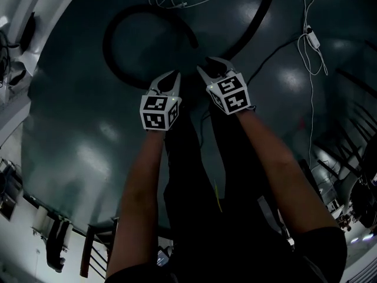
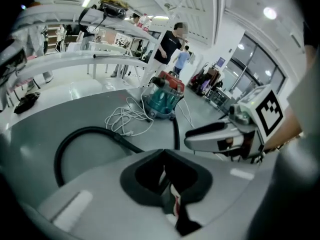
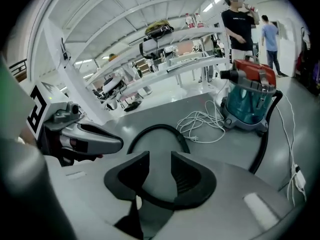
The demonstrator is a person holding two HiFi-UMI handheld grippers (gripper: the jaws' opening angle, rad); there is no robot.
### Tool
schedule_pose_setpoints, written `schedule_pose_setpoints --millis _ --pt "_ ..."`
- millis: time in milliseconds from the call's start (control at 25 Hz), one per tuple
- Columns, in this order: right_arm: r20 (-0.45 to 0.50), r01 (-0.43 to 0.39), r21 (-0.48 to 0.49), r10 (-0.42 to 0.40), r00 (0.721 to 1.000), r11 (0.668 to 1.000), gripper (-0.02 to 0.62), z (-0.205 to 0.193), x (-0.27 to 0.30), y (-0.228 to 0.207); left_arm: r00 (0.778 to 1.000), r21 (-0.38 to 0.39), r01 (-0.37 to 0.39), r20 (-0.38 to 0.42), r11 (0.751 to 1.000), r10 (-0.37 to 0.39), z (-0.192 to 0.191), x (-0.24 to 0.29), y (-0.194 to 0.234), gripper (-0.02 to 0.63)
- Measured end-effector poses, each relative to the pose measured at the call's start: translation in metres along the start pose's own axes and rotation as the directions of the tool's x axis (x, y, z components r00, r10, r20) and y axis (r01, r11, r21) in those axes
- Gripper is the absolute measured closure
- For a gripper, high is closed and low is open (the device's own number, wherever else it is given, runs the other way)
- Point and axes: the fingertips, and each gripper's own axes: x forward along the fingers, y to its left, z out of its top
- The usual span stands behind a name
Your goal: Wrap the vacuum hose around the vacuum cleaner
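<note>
The teal vacuum cleaner [image 3: 250, 101] with a red top stands on the grey floor ahead of both grippers, also in the left gripper view [image 2: 162, 96]. Its black hose [image 1: 138, 22] lies in a loose loop on the floor just beyond the grippers and runs back toward the vacuum cleaner [image 3: 265, 139]. My left gripper [image 1: 168, 81] is shut with nothing in it. Beside it, my right gripper [image 1: 211, 66] is open, with only floor showing between its pads. Both hover above the floor near the hose's loop, touching nothing.
A white power cable [image 3: 202, 121] lies coiled beside the vacuum cleaner. Another white cable with an adapter [image 1: 312, 40] trails at the right. White workbenches [image 3: 165, 64] and two standing persons [image 3: 240, 24] are behind the vacuum cleaner.
</note>
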Motion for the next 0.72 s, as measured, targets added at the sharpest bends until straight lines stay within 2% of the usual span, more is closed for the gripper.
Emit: schedule_pose_setpoints --millis 200,440,560,720 --pt "-0.026 -0.012 -0.022 0.011 1.000 1.000 0.457 -0.027 0.040 -0.020 1.000 -0.029 -0.006 0.011 1.000 0.007 -0.017 0.041 0.019 0.598" --pt "-0.019 -0.016 -0.041 0.015 1.000 0.999 0.442 -0.044 0.094 -0.043 1.000 -0.024 0.001 0.017 1.000 0.000 -0.039 0.086 0.044 0.598" --pt "-0.017 -0.031 -0.050 0.031 0.999 0.998 0.419 -0.051 0.120 -0.052 0.999 -0.044 0.013 0.042 0.999 -0.011 -0.045 0.108 0.057 0.598" --pt "-0.017 -0.064 -0.074 0.063 0.998 0.995 0.376 -0.058 0.151 -0.065 0.999 -0.033 0.012 0.040 0.999 -0.011 -0.053 0.138 0.075 0.598"
